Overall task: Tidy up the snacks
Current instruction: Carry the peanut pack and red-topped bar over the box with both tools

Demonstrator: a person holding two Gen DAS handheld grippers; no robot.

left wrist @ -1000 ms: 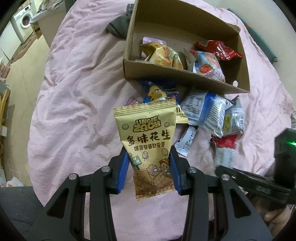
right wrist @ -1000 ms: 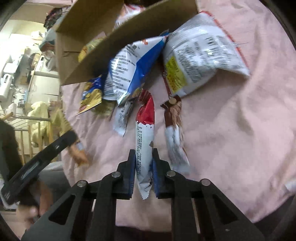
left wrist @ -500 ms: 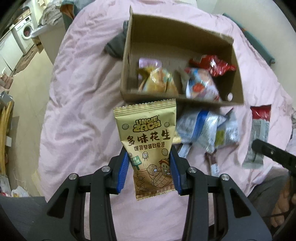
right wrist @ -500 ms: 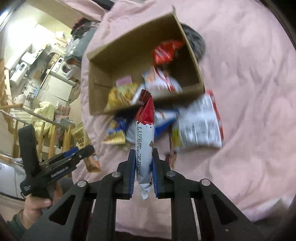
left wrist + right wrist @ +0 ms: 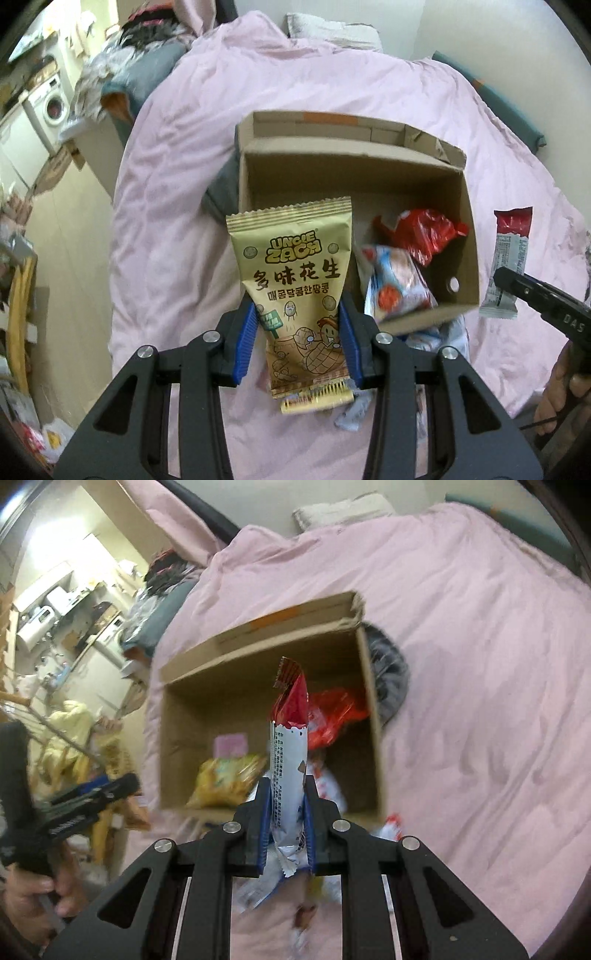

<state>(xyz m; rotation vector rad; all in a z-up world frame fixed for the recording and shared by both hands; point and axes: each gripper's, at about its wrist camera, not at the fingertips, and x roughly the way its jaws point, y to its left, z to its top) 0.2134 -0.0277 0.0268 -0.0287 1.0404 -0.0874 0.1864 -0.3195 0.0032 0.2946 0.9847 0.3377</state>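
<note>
My left gripper [image 5: 298, 341] is shut on a tan peanut packet [image 5: 295, 273], held upright above the near left corner of the cardboard box [image 5: 465, 221]. My right gripper [image 5: 287, 827] is shut on a slim red-and-white snack bar [image 5: 290, 746], raised over the box [image 5: 177, 716]; the same bar [image 5: 509, 258] and gripper show at the right of the left wrist view. Inside the box lie a red packet [image 5: 421, 232], a blue-and-white packet [image 5: 395, 284], a yellow bag [image 5: 225, 779] and a pink item [image 5: 231, 744].
The box sits on a pink bedspread [image 5: 177, 206]. More loose packets [image 5: 436, 336] lie on the bed in front of the box. A grey garment [image 5: 388, 679] lies beside the box. Off the bed's left edge are the floor and a washing machine [image 5: 51, 107].
Both grippers have risen with their snacks and moved from over the loose pile toward the box, which now lies lower and fuller in both views. Neither grip changed.
</note>
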